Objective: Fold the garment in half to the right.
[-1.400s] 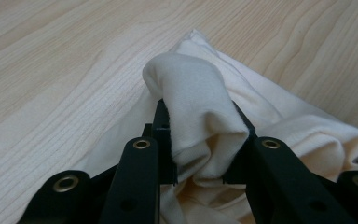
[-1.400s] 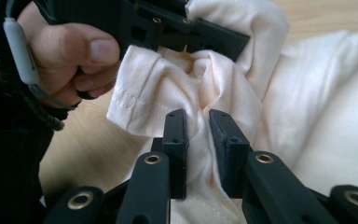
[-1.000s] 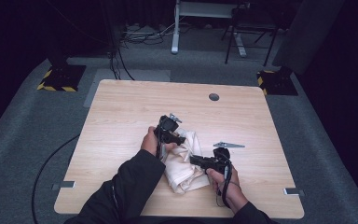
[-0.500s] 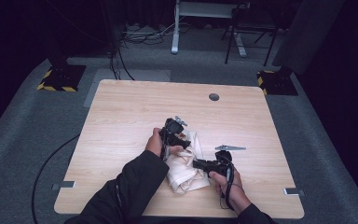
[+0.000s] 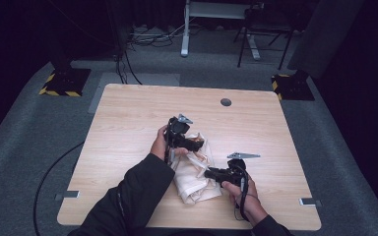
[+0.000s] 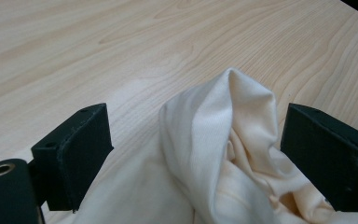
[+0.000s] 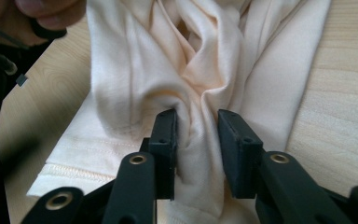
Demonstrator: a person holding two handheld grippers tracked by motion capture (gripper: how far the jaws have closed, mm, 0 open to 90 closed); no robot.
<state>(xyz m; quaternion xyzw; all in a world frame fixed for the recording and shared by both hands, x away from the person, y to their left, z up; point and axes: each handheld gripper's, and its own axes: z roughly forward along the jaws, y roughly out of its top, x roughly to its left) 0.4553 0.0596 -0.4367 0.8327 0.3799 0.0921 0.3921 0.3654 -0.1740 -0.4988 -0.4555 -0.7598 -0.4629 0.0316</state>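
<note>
Two grippers met a cream cloth point(image 5: 193, 173) on the desk point(image 5: 128, 123): left gripper point(image 6: 193, 154) just released, jaws wide; right gripper point(image 7: 196, 149) at five o'clock pinched a fold, loosening.

From up here I look down on a pale wood-grain desk point(image 5: 128, 123) with rounded corners, a small round dark grommet hole point(image 5: 225, 102) near its far edge at about one o'clock, and two little grey brackets at the near corners, one at seven o'clock point(image 5: 66, 195) and one at five o'clock point(image 5: 309, 201). Directly on the desk, a touch toward five o'clock of its centre, lies a crumpled cream cloth point(image 5: 194, 179), bunched into folds with a stitched hem showing. The desk itself stands on grey carpeted floor point(image 5: 24, 147), where a dark cable point(image 5: 44, 172) curves past the desk's nine o'clock side.
</note>
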